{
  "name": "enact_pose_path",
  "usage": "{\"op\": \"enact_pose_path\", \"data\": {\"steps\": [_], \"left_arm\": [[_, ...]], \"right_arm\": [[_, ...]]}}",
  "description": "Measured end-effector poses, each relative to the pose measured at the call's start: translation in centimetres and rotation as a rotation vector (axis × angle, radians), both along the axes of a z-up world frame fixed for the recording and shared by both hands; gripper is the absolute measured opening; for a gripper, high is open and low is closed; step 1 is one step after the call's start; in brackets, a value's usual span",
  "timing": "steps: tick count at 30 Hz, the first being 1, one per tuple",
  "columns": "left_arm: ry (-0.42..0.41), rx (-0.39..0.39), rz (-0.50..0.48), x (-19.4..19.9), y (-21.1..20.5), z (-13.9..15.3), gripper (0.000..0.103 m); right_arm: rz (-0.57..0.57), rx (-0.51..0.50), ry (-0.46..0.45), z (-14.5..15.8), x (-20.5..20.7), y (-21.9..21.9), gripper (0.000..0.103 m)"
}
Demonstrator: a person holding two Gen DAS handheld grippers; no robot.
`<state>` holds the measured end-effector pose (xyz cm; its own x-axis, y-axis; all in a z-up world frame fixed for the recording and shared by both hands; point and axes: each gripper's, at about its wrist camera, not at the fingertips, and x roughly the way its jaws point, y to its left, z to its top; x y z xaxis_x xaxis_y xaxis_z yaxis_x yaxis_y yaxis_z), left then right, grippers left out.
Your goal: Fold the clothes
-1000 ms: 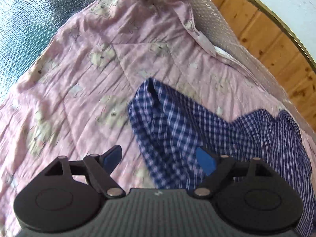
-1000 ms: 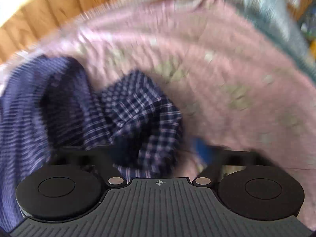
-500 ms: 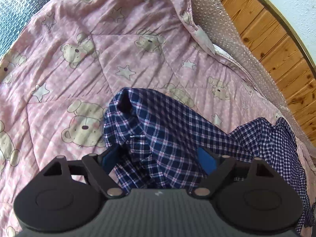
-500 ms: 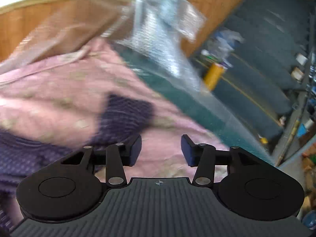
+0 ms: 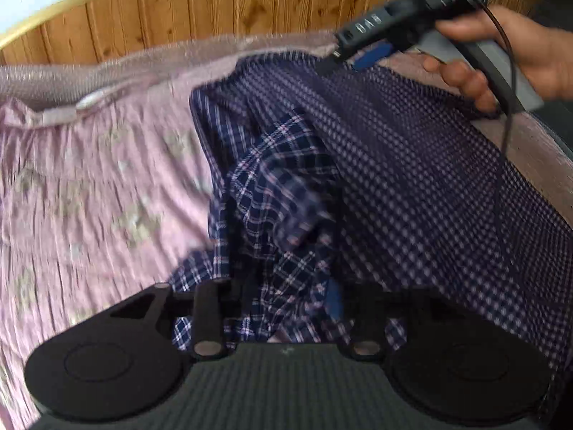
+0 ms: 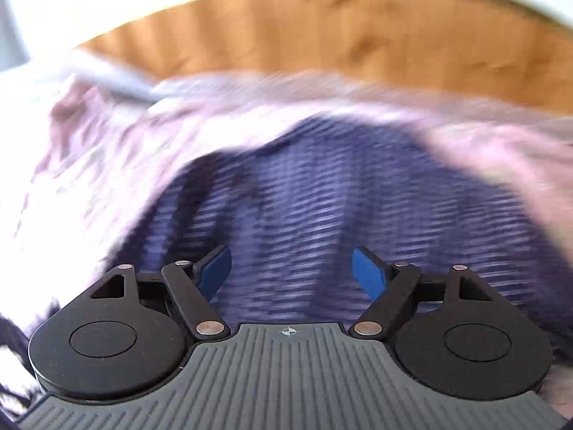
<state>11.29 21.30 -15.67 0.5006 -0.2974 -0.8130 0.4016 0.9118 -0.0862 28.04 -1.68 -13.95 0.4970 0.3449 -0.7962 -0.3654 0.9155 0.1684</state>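
Note:
A navy plaid shirt [image 5: 394,165] lies rumpled on a pink bear-print quilt [image 5: 89,179]. My left gripper [image 5: 283,297] sits low at the shirt's near edge. Its jaws are closing, with a bunch of plaid cloth between them that hides the left pad. At the shirt's far edge a person's hand [image 5: 519,46] holds my right gripper [image 5: 358,59], fingers pointing at the cloth. In the blurred right wrist view, that right gripper [image 6: 292,268] hovers over the shirt [image 6: 304,197]. Its jaws are opening and nothing is between the blue pads.
A wood-panelled wall [image 5: 215,7] runs behind the bed, with bubble wrap [image 5: 71,75] along the quilt's far edge. A black cable [image 5: 506,125] hangs from the right gripper over the shirt's right side. The quilt [image 6: 89,143] spreads out left of the shirt.
The left view has swung round toward the wall, and its jaws have narrowed around the cloth. The right gripper swung from the room side back over the shirt, jaws wider.

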Motion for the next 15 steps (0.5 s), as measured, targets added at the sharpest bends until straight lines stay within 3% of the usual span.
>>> {"op": "enact_pose_path", "data": {"steps": [3,5,7,11,13,15], "left_arm": [[0.002,-0.095,0.085,-1.7,3.0,0.7,0.057],[-0.036,-0.133,0.1,-2.0,5.1,1.7,0.075],[-0.074,-0.138,0.146,-1.3,7.2,2.1,0.08],[-0.027,-0.231,0.138,2.8,9.4,-0.1,0.081],[0.009,-0.213,0.069,4.7,8.5,-1.9,0.081],[0.049,-0.181,-0.009,6.0,7.0,-3.9,0.074]], "right_arm": [[0.049,0.01,0.055,-1.3,-0.4,3.2,0.078],[0.078,0.004,0.078,-2.0,-0.8,4.5,0.078],[0.099,-0.001,0.093,-2.7,-1.4,5.4,0.078],[0.11,-0.013,0.115,-3.6,-1.6,6.5,0.078],[0.104,-0.02,0.126,-4.1,-1.3,6.9,0.078],[0.097,-0.032,0.136,-4.8,-1.0,7.2,0.078]]}}
